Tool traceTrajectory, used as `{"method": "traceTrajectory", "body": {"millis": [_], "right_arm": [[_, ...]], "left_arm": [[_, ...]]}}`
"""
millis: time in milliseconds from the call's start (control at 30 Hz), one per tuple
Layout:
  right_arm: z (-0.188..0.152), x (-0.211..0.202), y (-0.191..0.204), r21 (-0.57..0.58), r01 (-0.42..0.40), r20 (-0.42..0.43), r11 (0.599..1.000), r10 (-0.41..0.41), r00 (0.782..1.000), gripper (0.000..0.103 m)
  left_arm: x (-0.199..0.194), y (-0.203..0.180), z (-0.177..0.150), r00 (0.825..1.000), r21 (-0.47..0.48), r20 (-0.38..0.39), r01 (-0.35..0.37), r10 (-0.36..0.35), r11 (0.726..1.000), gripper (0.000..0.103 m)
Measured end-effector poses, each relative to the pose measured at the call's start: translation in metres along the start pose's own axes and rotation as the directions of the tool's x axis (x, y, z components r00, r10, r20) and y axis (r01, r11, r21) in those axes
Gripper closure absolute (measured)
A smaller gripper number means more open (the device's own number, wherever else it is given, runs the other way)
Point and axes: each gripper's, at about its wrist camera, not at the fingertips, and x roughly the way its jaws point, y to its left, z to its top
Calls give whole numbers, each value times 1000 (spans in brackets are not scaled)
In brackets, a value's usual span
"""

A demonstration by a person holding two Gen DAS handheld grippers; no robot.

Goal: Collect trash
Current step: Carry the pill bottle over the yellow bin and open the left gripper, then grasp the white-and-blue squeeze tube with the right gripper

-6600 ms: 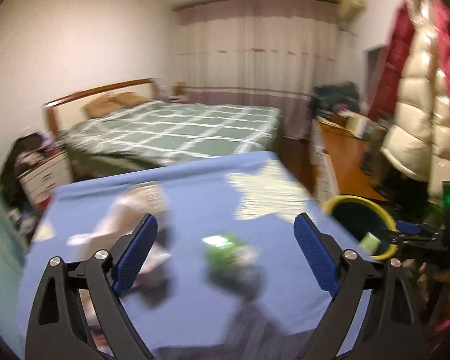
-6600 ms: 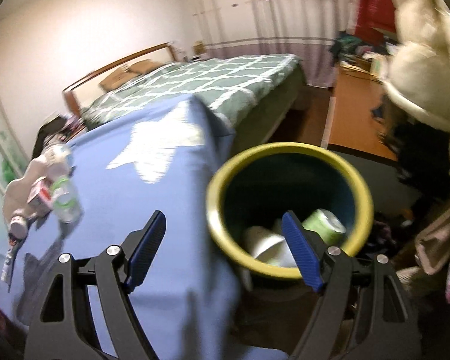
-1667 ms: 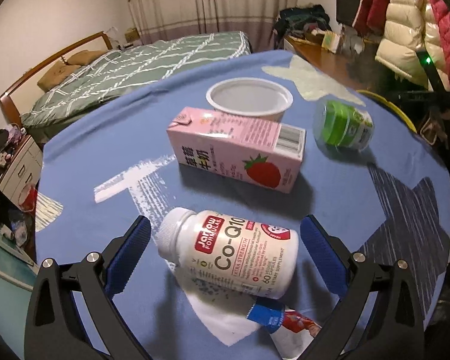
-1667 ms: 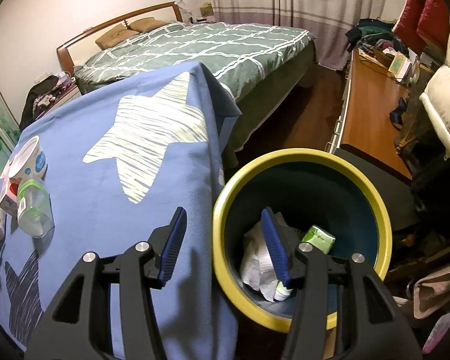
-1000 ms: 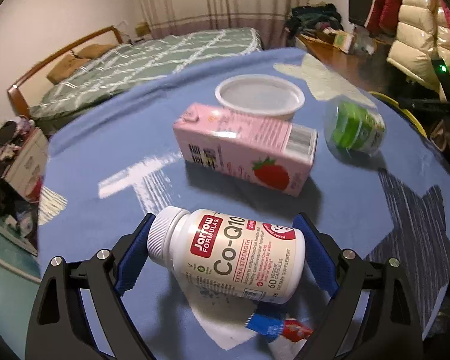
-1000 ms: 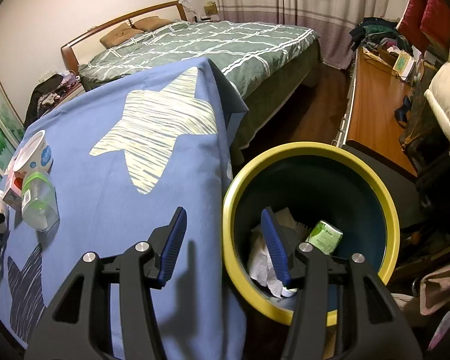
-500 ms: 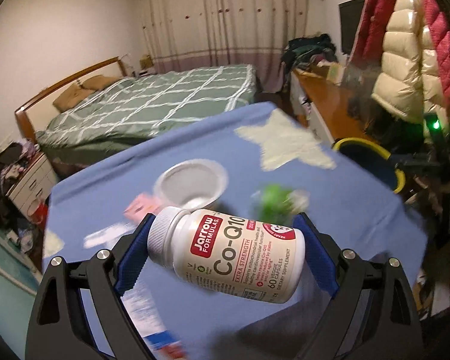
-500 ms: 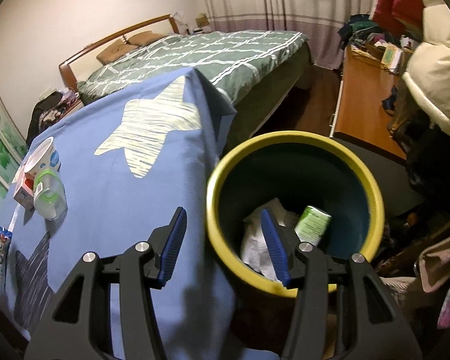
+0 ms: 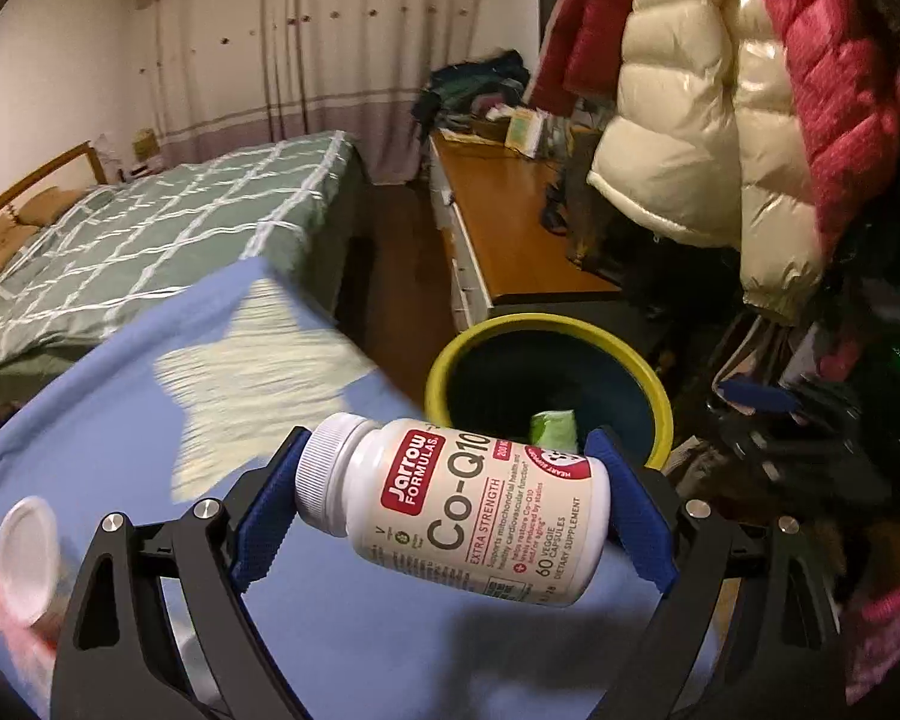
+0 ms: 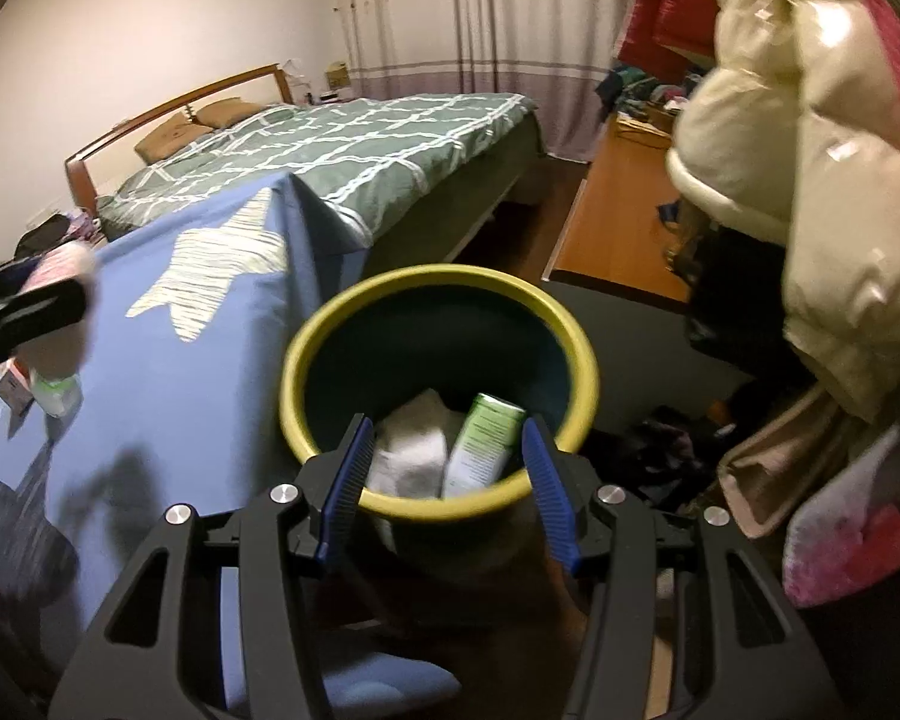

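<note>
Filling the far side of the room, a bed (image 10: 330, 162) with a green checked cover stands below long curtains (image 9: 306, 60), and puffy cream and red coats (image 9: 720, 120) hang at the right above a wooden sideboard (image 9: 510, 222). Nearer, a table (image 9: 120, 396) under a blue cloth with pale star shapes takes up the lower left of both views. Just beside the table's edge stands a dark bin (image 10: 438, 384) with a yellow rim; inside it lie a crumpled white wad (image 10: 414, 450) and a green and white carton (image 10: 486, 438).

On the table, at the left edge of the left wrist view, a white cup (image 9: 27, 546) and something pink lie blurred; the right wrist view shows a clear container with a green lid (image 10: 57, 393) beside a small carton there.

The left tool (image 9: 450, 510) has its blue pads clamped on a white pill bottle (image 9: 456, 510), one pad against the cap end and the other against the base, so its jaws stand wide. The bottle lies crosswise, tilted, cap to the left, red and white label facing the camera, raised above the table with the bin just beyond it.

The right tool (image 10: 444, 480) is partly open with nothing gripped; the bin's near rim shows between its pads, and whether they touch it I cannot tell.
</note>
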Motion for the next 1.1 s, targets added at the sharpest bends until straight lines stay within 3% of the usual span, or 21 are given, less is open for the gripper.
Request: {"method": "traceTrajectory", "body": {"millis": [233,400,500,767,1100], "right_arm": [[-19,1,-40,62,30,-34,998,-28,999,53],[-26,6,-54,91,39,-50,995,-34,998,53],[-28,8,-58,98,35,-55,995,-30,998,52],[-32,12,-51,102,12,-67,995,-5,998,51],[-30,10,-13,51,-23,-72,998,26,997,50]], "left_arm": [[88,-37,27,996,-5,-86,1,-2,1000,13],[121,-58,35,993,16,-121,-6,8,1000,13],[122,-58,34,992,14,-125,-14,16,1000,7],[82,-45,32,996,-7,-82,-25,24,1000,5],[-20,2,3,997,-114,13,-76,78,991,5]]}}
